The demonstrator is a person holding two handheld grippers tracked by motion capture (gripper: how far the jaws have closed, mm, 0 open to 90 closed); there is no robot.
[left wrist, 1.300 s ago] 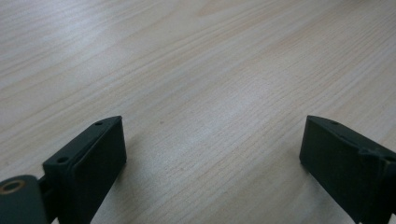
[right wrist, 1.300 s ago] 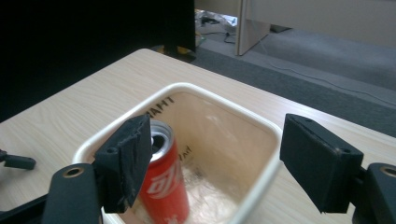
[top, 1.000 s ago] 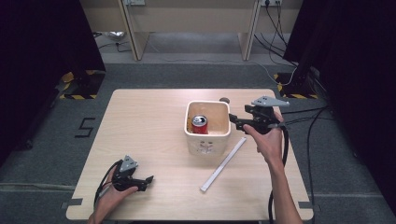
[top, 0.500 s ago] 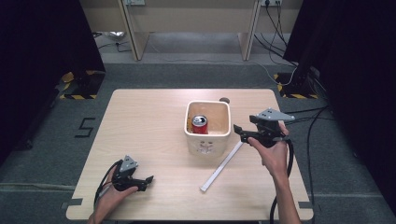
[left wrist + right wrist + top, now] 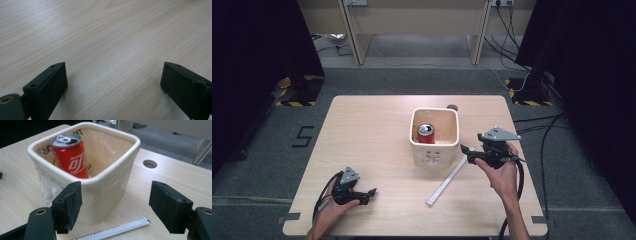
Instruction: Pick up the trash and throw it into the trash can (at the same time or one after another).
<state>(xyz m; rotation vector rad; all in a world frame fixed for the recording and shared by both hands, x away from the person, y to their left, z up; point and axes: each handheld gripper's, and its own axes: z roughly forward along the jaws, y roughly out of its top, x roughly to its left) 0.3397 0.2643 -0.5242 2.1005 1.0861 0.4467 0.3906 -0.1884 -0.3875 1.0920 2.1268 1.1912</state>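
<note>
A cream square bin (image 5: 435, 150) stands mid-table with a red soda can (image 5: 426, 133) upright inside it. In the right gripper view the bin (image 5: 105, 187) and the can (image 5: 71, 157) loom close ahead. A white flat strip (image 5: 448, 179) lies on the table right of the bin, seen also as the strip (image 5: 117, 229) just below the jaws. My right gripper (image 5: 465, 154) hovers open beside the bin's right side, above the strip's far end, holding nothing. My left gripper (image 5: 371, 194) rests open at the table's near left, with bare wood between its jaws (image 5: 113, 82).
The wooden table (image 5: 372, 125) has a round cable hole (image 5: 452, 107) behind the bin. Cables trail over the floor at the right (image 5: 542, 125). Desk legs (image 5: 352, 35) stand beyond the far edge.
My right gripper has come down and toward the near side, from beside the bin's rim to lower by the strip's far end. The left gripper has stayed put.
</note>
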